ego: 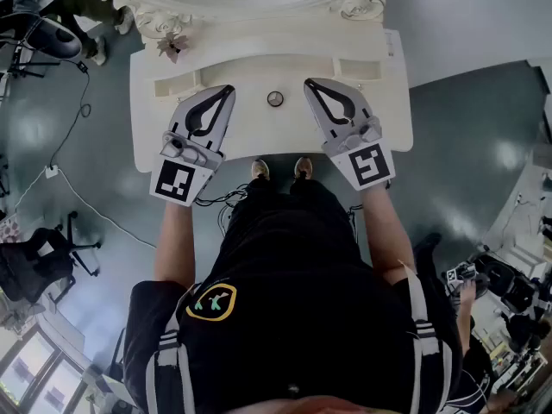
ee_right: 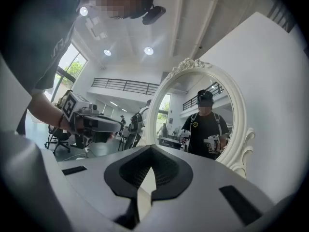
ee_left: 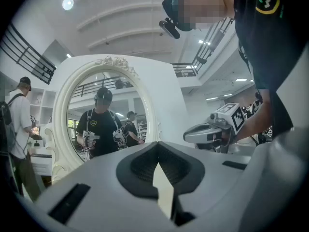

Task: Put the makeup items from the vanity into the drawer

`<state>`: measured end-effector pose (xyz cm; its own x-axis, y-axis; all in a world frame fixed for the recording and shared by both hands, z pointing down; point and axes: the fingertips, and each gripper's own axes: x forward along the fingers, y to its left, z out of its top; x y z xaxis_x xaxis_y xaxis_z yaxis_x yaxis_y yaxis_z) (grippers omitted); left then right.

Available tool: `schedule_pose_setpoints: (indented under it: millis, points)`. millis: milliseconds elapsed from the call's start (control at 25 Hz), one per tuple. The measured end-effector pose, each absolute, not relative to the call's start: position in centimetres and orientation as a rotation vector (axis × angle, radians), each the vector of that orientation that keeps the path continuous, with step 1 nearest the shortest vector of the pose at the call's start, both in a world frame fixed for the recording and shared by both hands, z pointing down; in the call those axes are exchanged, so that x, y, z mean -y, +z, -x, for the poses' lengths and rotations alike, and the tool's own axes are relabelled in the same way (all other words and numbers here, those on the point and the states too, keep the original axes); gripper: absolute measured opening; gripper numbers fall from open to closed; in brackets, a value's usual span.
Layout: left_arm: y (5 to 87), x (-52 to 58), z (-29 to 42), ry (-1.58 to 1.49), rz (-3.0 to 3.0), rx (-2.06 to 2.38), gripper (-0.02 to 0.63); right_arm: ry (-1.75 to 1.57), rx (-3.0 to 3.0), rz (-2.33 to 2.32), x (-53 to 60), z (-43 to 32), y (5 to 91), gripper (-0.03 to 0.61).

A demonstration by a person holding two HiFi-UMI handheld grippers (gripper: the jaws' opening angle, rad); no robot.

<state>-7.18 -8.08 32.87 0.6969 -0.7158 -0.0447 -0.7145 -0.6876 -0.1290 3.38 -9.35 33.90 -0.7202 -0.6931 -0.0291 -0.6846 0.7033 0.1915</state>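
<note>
Grey floor (ego: pixel 466 119) spread around a white vanity (ego: pixel 259 141) with an ornate oval mirror (ee_left: pixel 104 124). Left gripper (ego: pixel 228 90) and right gripper (ego: pixel 310 84) hung level over the vanity top, side by side and apart, each with its jaws closed together on nothing. Between their tips a small round item (ego: pixel 275 98) lay on the top, touched by neither. A flower ornament (ego: pixel 172 47) sat near the back left corner

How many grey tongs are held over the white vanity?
2. The left grey tongs are over the left half of the white vanity, the right grey tongs over its right half, flanking a small round dark knob. None appears hidden.
</note>
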Motion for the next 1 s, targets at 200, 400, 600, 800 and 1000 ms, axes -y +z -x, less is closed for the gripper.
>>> schedule_pose_setpoints:
  millis: [200,400,600,800,1000]
  points:
    - [33.01,8.1,6.94,-0.011,2.763,-1.177,0.018,-0.294,2.875,-1.145,9.24,-3.36,33.71,0.021]
    - [33.02,8.16,7.01,-0.012,2.763,-1.182,0.018,-0.302,2.887,-1.158,9.1,-3.25,33.49,0.021]
    - [33.01,8.2,7.1,-0.008,2.759,-1.189,0.018,-0.294,2.885,-1.165,9.33,-3.35,33.56,0.021]
    - [32.97,8.45,7.24,-0.005,2.757,-1.198,0.018,-0.29,2.886,-1.166,9.62,-3.44,33.62,0.038]
    - [32.92,8.69,7.31,-0.005,2.757,-1.199,0.018,-0.266,2.892,-1.142,9.71,-3.4,33.89,0.14]
